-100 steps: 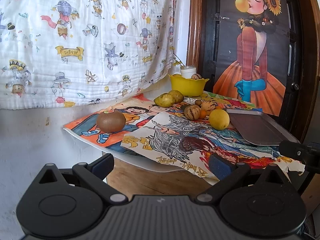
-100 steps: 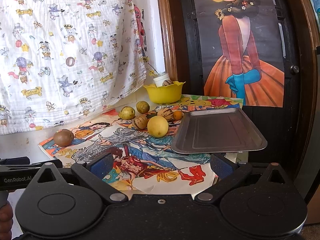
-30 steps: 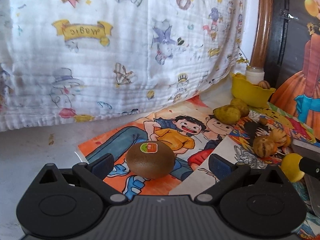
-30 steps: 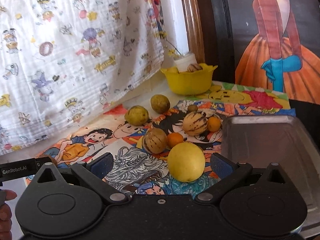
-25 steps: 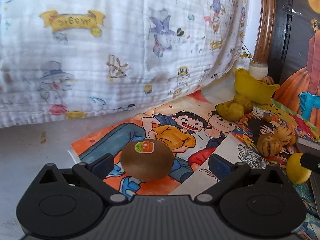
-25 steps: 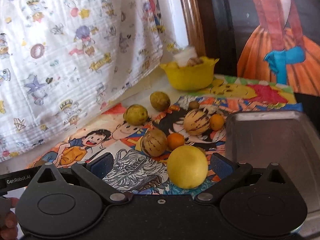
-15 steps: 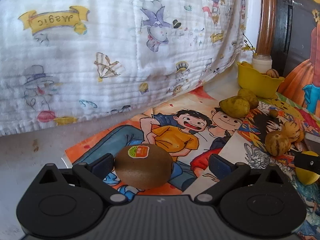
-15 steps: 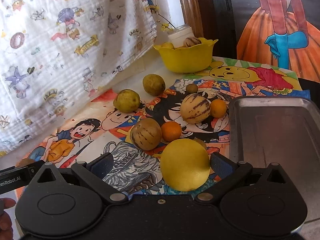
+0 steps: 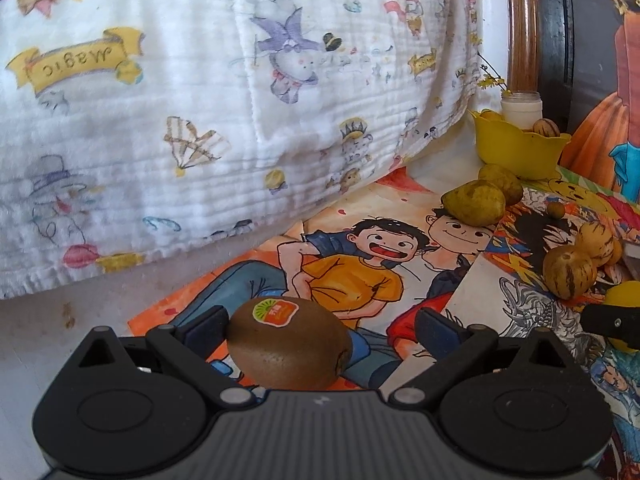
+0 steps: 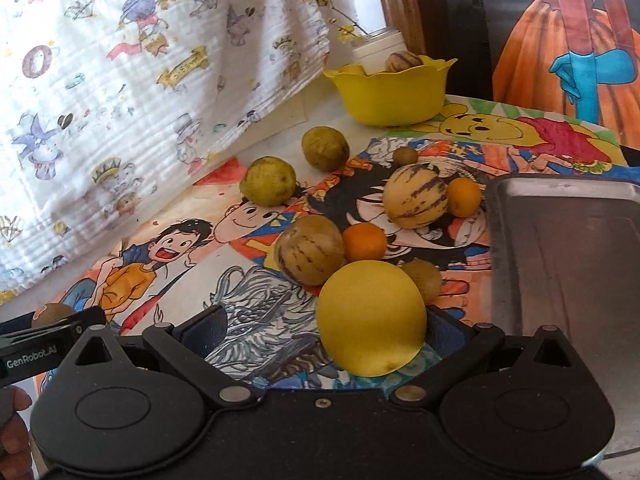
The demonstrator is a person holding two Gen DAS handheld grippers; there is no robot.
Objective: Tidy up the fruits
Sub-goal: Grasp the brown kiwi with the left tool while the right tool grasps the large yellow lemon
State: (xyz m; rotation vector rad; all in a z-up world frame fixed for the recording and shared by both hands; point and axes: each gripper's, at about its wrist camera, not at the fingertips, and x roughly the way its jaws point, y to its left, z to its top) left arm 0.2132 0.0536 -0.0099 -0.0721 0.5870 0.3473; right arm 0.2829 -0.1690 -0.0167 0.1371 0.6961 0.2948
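The left gripper (image 9: 320, 326) stands with its jaws spread wide around a brown kiwi (image 9: 289, 343) that lies on a cartoon poster (image 9: 360, 264) covering the tabletop; the fruit, bearing an orange and green sticker on top, sits nearer the left finger, seemingly against it, with clear space to the right one. The right gripper (image 10: 326, 330) likewise has its jaws parted, framing a large yellow fruit (image 10: 371, 317) that rests on the printed paper close to the right finger, a gap left on the other side. Behind that fruit, a cluster: two striped pepino melons (image 10: 310, 249), two small oranges (image 10: 364, 241), and a small brown fruit (image 10: 424, 280) just beside the yellow one. Farther back lie two yellow-green round fruits (image 10: 269, 181) and a tiny brown one (image 10: 405, 156). A yellow scalloped bowl (image 10: 394, 90) at the rear of the table holds another striped melon. A metal tray (image 10: 560, 264) sits at the right edge of the spread, just beside the cluster. A white cloth printed with cartoon figures (image 9: 200, 100) hangs behind the table, and a poster of a girl in an orange dress (image 10: 560, 40) fills the dark door at right. The left gripper's finger and the kiwi appear at the lower left of the right wrist view
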